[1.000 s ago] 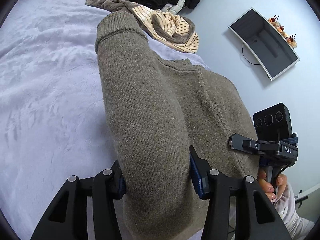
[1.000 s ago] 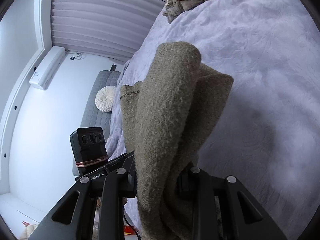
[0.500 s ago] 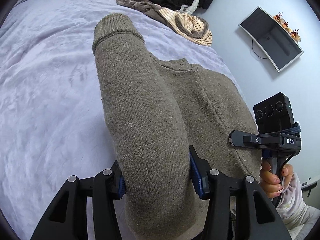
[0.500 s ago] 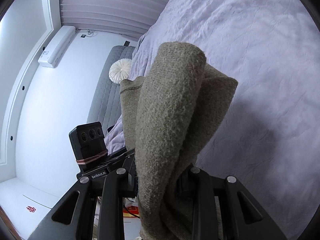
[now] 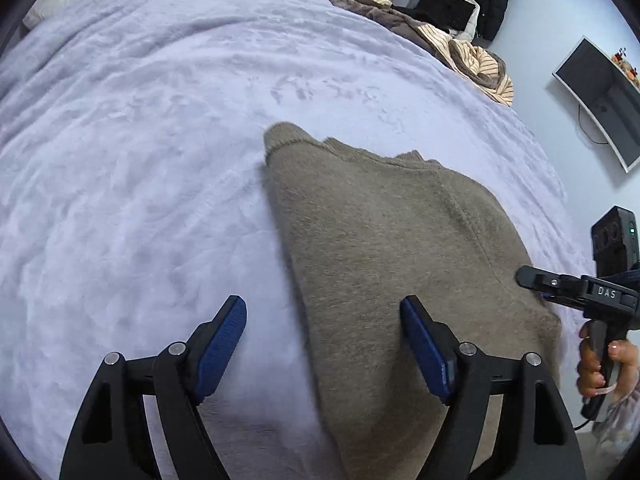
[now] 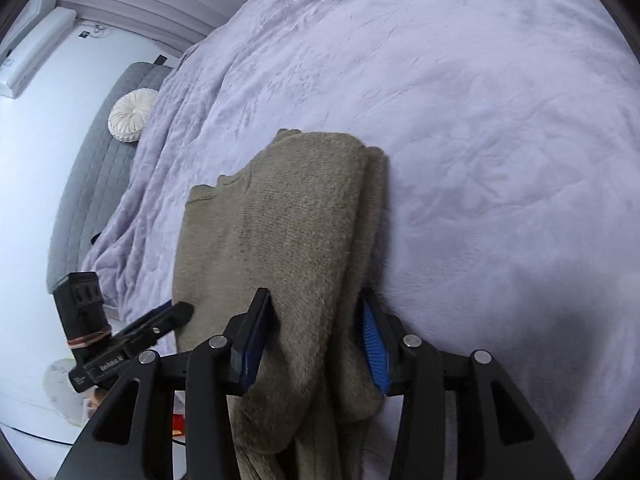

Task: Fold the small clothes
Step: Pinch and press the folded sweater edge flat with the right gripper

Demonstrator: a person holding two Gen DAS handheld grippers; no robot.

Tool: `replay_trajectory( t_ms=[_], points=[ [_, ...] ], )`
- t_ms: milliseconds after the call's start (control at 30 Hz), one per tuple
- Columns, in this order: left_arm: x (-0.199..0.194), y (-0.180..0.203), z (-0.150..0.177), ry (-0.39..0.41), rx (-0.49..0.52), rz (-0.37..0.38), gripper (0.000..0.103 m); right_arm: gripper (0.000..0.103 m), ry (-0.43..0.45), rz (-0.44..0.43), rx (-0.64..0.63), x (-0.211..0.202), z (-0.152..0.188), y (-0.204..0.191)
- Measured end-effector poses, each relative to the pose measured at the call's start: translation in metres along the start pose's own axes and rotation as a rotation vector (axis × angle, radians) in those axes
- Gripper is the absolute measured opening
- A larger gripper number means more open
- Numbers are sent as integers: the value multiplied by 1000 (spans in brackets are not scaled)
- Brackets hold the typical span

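- Now my left gripper (image 5: pixel 322 344) is letting go: a second ago its pads were clamped on the sweater (image 5: pixel 400 264), and in the left view the jaws are spreading wide, the left pad (image 5: pixel 222 344) over bare blanket (image 5: pixel 160 160) and the right pad over the knit, neither pressing.
- My right gripper (image 6: pixel 316 344) is opening too, but less far. The folded edge of the sweater sits between its pads in the right view; the pads look just at the cloth, and I judge the pinch is gone or nearly so.
- The sweater, which hung lifted from both grippers a second ago, now lies flat on the blanket with its sleeve cuff (image 5: pixel 284 136) and collar pointing away from me. The near edge is doubled over on itself on the right side.
- For the task this reads as one fold laid down and released. I take the next job to be pulling both grippers clear without dragging the knit, then taking a new hold for the next fold.
- Risk: the fuzzy knit may cling to the right pads and lift the doubled edge.
- More clothes (image 5: pixel 460 44) wait in a pile at the far edge of the bed.
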State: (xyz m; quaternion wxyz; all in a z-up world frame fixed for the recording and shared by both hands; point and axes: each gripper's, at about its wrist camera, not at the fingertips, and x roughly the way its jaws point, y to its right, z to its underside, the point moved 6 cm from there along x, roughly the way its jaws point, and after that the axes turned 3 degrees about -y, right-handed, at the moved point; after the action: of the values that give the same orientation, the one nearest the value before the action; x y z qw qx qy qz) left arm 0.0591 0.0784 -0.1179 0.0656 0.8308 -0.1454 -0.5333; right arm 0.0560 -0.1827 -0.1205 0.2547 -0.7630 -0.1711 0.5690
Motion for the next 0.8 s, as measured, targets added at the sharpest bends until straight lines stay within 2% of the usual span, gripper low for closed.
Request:
replay_trajectory(
  t_ms=[67, 133, 200, 267, 367, 433, 467, 500, 567, 633, 800],
  points=[
    [-9, -12, 2, 33, 18, -121, 80, 48, 36, 65, -14, -14, 3, 7],
    [-18, -23, 3, 40, 6, -164, 80, 48, 60, 79, 6, -25, 6, 12],
    [-26, -35, 9, 37, -27, -145, 80, 48, 77, 69, 44, -35, 9, 22],
    [-28, -38, 10, 39, -50, -134, 80, 48, 90, 22, 52, -40, 16, 24],
    [-28, -29, 9, 43, -56, -116, 80, 48, 84, -64, 25, -44, 22, 8],
    [-25, -20, 10, 37, -49, -117, 80, 48, 66, -68, 12, -36, 21, -1],
    [-24, -16, 12, 33, -43, -125, 80, 41, 60, -56, 5, -31, 20, -3],
    [-21, -12, 13, 27, -32, -134, 80, 8, 57, -36, -7, -26, 21, -6],
    [-15, -7, 18, 20, -14, -156, 80, 5, 45, 88, -57, -19, 22, -6],
    [-12, -3, 21, 25, -9, -165, 80, 4, 30, 166, -97, -12, 28, 1],
    [-10, -1, 21, 25, -8, -186, 80, 5, 39, 141, -66, -2, 39, 16]
  ],
)
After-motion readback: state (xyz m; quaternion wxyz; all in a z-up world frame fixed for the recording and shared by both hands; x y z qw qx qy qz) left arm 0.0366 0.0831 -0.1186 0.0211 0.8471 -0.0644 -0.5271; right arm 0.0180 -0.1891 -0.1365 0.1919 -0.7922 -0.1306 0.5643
